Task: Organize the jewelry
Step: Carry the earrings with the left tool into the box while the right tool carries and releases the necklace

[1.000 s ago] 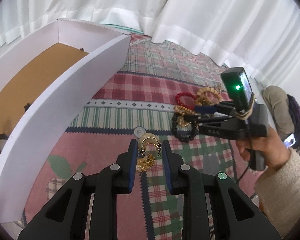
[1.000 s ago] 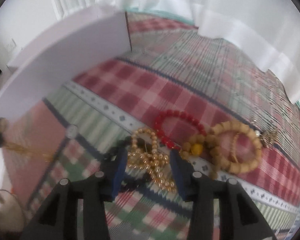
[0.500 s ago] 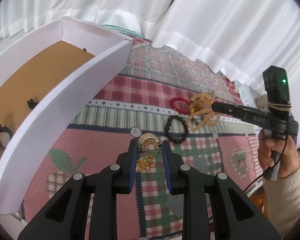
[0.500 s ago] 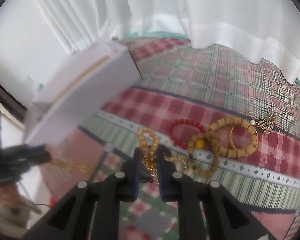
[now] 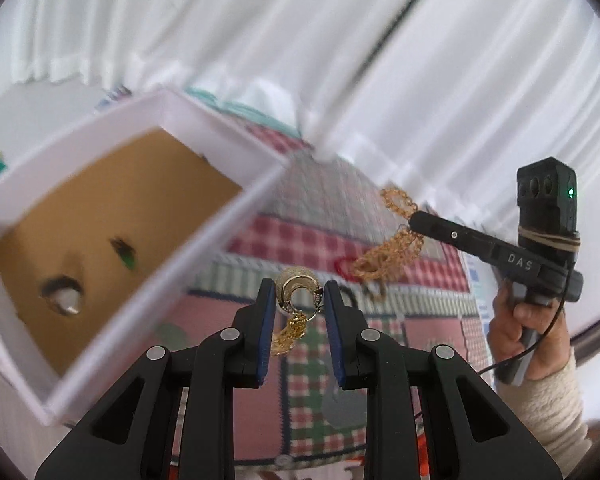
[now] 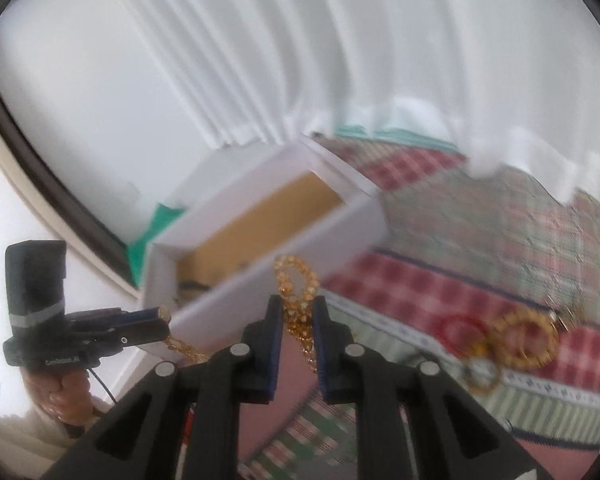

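Observation:
My left gripper [image 5: 299,295] is shut on a gold crescent earring [image 5: 296,292] whose chain dangles below, held in the air just right of the white box [image 5: 216,240]. My right gripper [image 6: 297,312] is shut on a gold bead necklace [image 6: 296,280], lifted above the cloth; it also shows in the left wrist view [image 5: 392,248]. The box has a brown floor [image 5: 112,208] with small jewelry pieces lying on it. A red bracelet [image 6: 460,332] and a wooden bead bracelet [image 6: 526,344] lie on the patchwork cloth.
The patchwork cloth [image 5: 312,400] covers the table. White curtains [image 5: 260,40] hang behind. The box wall [image 6: 284,264] stands between both grippers and the box floor. A green item [image 6: 156,224] lies behind the box.
Both grippers have risen and swung left toward the box. The right gripper lifted the gold bead necklace clear of the cloth. The left still holds the earring.

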Motion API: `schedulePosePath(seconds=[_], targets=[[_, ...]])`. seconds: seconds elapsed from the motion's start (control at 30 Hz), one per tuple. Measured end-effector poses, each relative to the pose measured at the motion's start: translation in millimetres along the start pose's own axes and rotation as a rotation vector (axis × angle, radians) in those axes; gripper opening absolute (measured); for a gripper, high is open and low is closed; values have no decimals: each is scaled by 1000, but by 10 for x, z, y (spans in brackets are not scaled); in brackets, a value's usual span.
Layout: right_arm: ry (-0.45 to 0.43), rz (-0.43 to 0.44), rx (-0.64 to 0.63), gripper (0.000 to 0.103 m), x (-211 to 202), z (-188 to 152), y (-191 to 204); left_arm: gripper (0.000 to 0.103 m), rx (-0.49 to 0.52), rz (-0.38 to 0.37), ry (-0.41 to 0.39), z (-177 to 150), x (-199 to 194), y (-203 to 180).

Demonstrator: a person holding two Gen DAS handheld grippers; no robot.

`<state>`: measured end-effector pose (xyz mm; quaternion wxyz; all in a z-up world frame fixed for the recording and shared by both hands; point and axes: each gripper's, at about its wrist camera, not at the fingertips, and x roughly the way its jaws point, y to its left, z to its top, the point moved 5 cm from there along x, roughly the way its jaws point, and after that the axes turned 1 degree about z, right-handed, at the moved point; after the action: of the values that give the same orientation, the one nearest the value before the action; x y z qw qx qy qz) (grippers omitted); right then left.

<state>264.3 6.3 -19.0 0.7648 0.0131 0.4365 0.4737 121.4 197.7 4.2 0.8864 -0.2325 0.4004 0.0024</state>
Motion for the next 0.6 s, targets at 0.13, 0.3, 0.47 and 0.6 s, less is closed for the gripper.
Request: schedulePosePath(seconds=[0.13,0.3,0.47,0.6], targets=[[-33,66,-34,15,164,346,385,23,-28,82,-78,241,-286,341],[-51,129,-77,15,551,731,823,23,-89,192,-138,484,-362,941],[-26,131,-102,15,1085,977,1061,23,-130,269,-125,700,-42,1478],[6,92,-127,15,1500,1043,1087,23,-150,335,-89,763,322,1842]])
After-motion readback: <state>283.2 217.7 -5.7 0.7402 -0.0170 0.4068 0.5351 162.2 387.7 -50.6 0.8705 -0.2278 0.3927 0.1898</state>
